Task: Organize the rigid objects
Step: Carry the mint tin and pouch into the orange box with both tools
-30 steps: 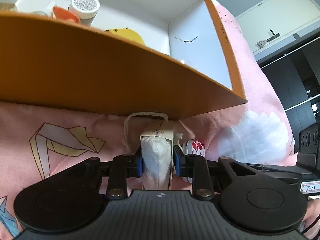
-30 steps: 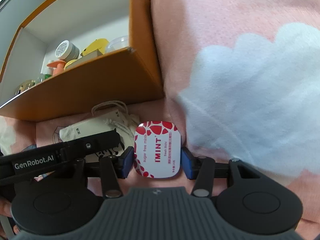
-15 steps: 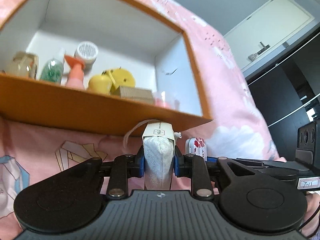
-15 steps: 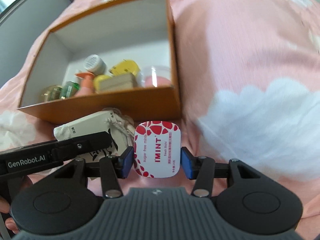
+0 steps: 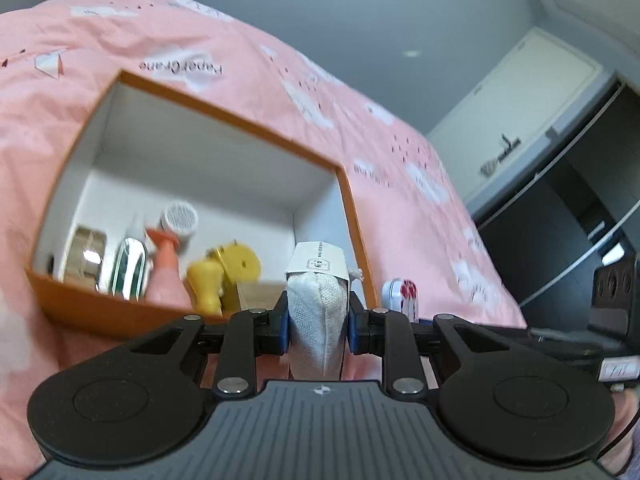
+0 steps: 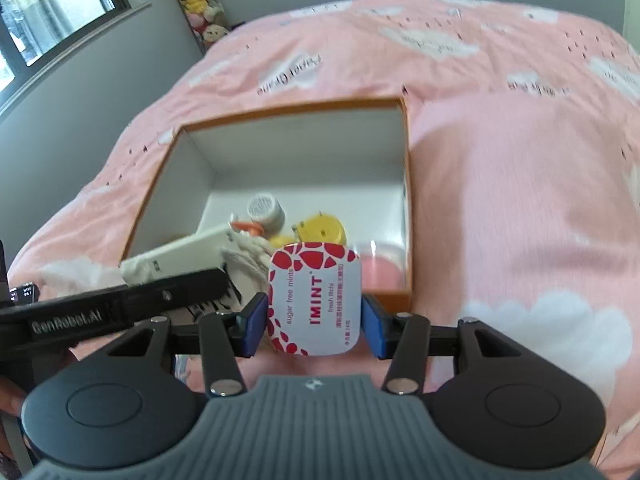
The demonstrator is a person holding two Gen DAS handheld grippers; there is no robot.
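Both grippers have risen above the box [image 6: 404, 184]; left gripper [image 5: 317, 322] fingers pinch the pouch [image 5: 318, 320], right gripper [image 6: 314, 320] fingers the mint tin [image 6: 316, 300].

A pink bedspread [image 6: 500, 200] printed with white clouds and the words "Paper Crane" fills the frame in both views. At ten o'clock in the right wrist view, a dark-framed window [image 6: 52, 12] brightens a grey wall [image 6: 132, 64]; at eleven o'clock, a column of plush toys [image 6: 200, 0] stands beside it. In the left wrist view, a white door [image 5: 532, 120] sits at two o'clock, above a dark cabinet [image 5: 580, 220] at three o'clock.
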